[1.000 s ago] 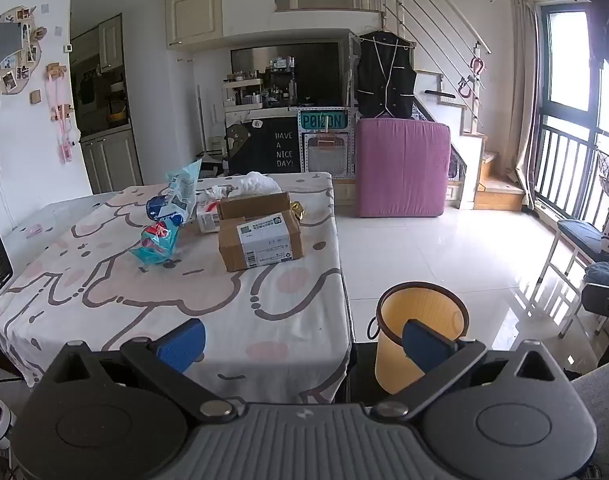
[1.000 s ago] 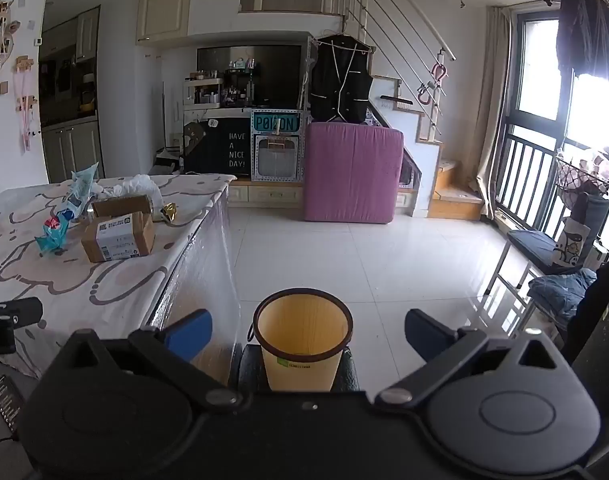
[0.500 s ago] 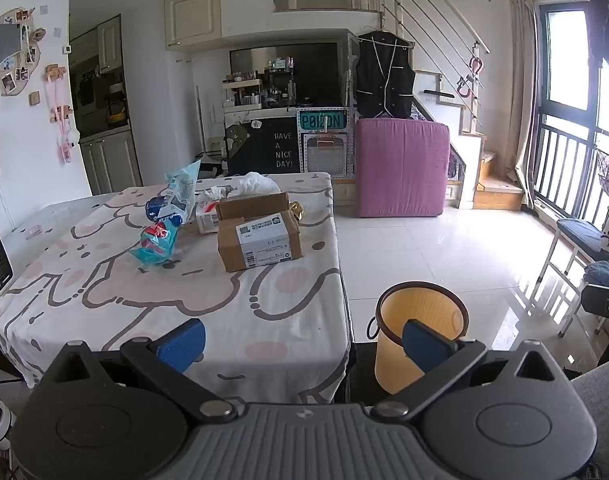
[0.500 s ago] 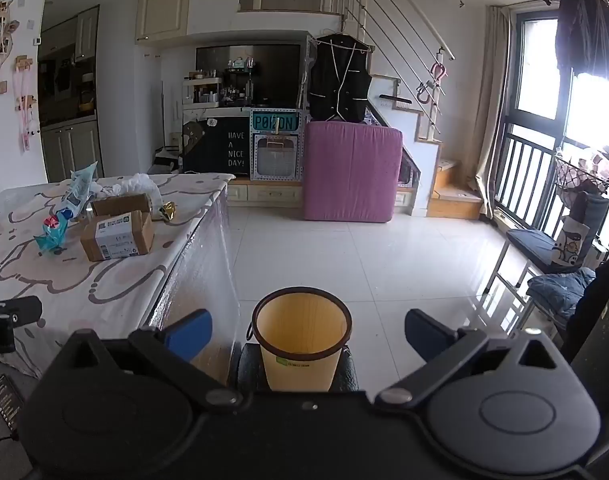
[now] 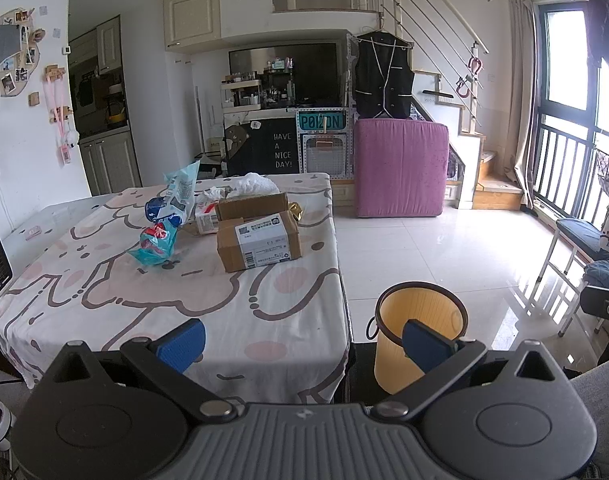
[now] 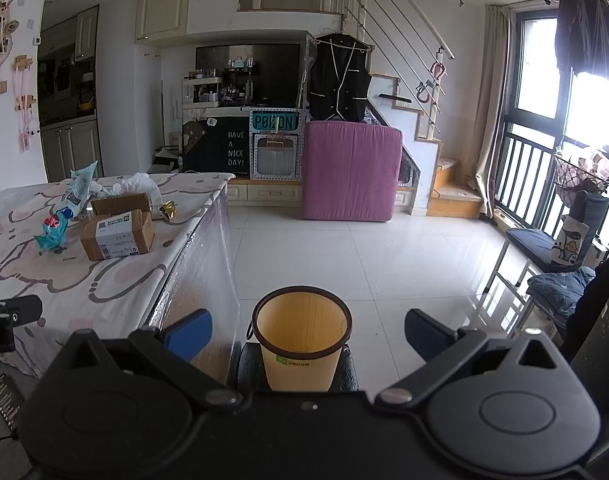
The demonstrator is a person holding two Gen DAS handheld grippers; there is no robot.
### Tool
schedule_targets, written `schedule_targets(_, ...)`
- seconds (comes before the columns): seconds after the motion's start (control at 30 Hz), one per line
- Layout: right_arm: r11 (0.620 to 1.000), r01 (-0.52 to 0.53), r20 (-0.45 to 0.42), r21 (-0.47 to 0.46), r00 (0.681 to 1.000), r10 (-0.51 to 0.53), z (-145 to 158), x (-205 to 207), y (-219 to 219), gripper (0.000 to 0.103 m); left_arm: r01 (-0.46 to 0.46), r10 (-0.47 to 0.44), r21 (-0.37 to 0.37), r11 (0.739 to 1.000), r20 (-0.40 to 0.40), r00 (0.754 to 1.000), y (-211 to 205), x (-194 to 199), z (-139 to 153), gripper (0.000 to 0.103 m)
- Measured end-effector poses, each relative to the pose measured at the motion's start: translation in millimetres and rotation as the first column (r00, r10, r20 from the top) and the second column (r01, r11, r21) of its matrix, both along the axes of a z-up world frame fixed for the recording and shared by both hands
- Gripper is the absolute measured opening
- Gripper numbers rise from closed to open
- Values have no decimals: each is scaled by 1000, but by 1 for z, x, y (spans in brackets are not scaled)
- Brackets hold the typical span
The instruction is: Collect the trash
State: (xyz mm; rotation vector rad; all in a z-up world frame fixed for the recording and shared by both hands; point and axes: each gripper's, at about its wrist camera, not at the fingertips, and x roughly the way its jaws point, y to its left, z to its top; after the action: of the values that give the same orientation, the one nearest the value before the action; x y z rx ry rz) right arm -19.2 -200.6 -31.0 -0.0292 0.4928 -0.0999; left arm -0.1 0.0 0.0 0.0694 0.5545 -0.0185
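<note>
Cloth, cardboard, plastic and glossy tile

The table [image 5: 192, 292] wears a matt printed cloth; on it lie matt brown cardboard boxes [image 5: 258, 242] and shiny crinkled plastic wrappers [image 5: 156, 240]. The yellow plastic bin [image 6: 302, 336] is ribbed and smooth, on a glossy white tiled floor [image 6: 364, 264].

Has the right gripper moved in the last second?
Barely. In the right wrist view the yellow bin sits a touch higher between the open fingers than before, against the gripper's own frame, so the right gripper has dipped or tilted slightly down.
</note>
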Motion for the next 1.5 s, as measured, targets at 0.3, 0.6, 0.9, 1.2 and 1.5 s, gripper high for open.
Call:
schedule_targets(0.3,1000,0,0,0,1000,0,1,0,1,103,0,0,0,1000,0,1000,0,0,0,103)
schedule_targets(0.6,1000,0,0,1,1000,0,1,0,1,103,0,0,0,1000,0,1000,0,0,0,103)
schedule_targets(0.9,1000,0,0,1,1000,0,3,-1,0,103,0,0,1,1000,1,1000,0,0,0,103)
schedule_targets(1.2,1000,0,0,1,1000,0,3,-1,1,103,0,0,1,1000,1,1000,0,0,0,103)
schedule_targets(1.5,1000,0,-1,2,1000,0,4,-1,0,103,0,0,1,1000,1,1000,0,0,0,103)
